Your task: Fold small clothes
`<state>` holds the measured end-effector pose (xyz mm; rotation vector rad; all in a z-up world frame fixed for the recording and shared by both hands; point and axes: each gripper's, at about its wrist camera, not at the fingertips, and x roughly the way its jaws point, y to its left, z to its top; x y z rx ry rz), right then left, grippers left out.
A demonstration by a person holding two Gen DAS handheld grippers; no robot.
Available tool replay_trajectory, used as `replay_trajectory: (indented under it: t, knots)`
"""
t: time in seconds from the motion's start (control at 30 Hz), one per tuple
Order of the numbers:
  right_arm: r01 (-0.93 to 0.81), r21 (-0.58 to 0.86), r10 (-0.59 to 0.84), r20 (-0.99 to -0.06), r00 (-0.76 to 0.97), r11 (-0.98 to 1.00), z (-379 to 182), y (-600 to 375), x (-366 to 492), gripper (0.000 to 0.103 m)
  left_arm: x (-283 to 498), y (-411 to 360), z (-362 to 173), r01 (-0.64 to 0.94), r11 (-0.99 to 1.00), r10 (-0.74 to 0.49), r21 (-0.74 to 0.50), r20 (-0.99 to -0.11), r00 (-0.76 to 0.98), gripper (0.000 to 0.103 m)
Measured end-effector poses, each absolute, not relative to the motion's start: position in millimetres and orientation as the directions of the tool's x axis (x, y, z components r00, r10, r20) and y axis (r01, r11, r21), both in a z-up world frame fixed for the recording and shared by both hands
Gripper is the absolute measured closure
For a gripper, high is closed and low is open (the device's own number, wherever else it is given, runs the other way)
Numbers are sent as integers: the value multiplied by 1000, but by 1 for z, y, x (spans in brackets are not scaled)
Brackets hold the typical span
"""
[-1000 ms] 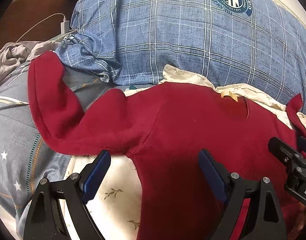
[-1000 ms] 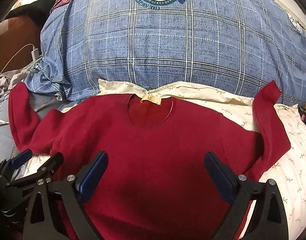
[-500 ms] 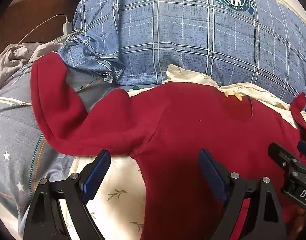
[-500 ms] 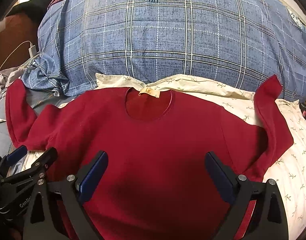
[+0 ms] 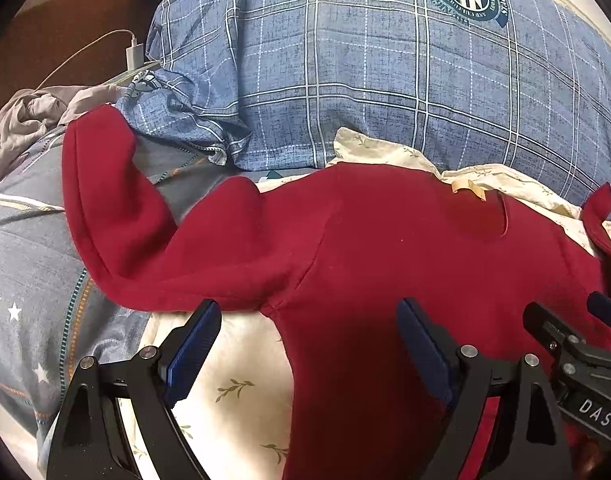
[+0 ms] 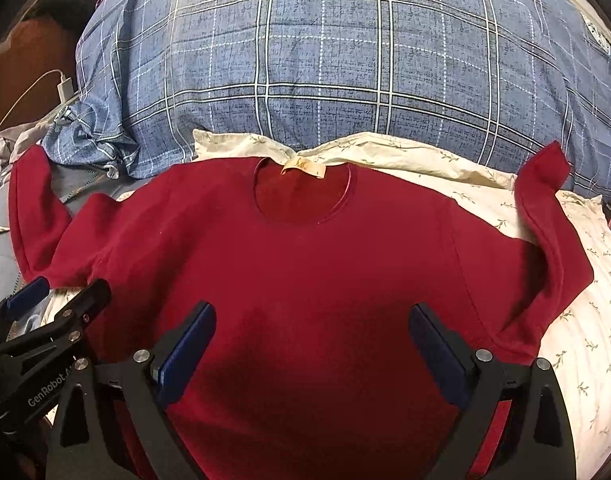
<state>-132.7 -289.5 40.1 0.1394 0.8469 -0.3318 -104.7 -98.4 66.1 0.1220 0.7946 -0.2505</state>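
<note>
A dark red long-sleeved top (image 6: 305, 264) lies flat on a cream floral sheet (image 6: 577, 340), neck hole and tan label (image 6: 303, 167) toward the pillow. Its sleeves bend up at both sides. In the left wrist view the top (image 5: 385, 248) fills the middle, its left sleeve (image 5: 101, 200) draped over a grey quilt. My left gripper (image 5: 309, 344) is open and empty above the top's left side seam. My right gripper (image 6: 311, 344) is open and empty above the middle of the body. Each gripper shows at the edge of the other's view.
A big blue plaid pillow (image 6: 325, 60) lies just behind the top. A grey star-print quilt (image 5: 29, 264) and crumpled grey cloth (image 5: 29, 108) lie at the left. A white charger and cable (image 5: 133, 52) sit at the back left.
Both grippers have drifted slightly; the top sits a little lower and farther right in the left wrist view. Both stay open and the top has not moved.
</note>
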Motion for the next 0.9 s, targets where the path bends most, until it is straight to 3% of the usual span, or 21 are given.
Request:
replay_trajectory:
  t: [0.4, 0.6, 0.9]
  knots:
    - [336, -12, -226, -762, 607, 942, 39, -289, -131, 5, -100, -95, 68, 260, 966, -175, 7, -722, 669, 14]
    - [315, -1, -201, -772, 603, 949, 38, -287, -129, 5, -87, -60, 89, 166, 986, -130, -19, -710, 692, 14]
    - [277, 3, -171, -781, 601, 961, 38, -285, -127, 5, -9, 22, 119, -194, 974, 224, 119, -660, 717, 14]
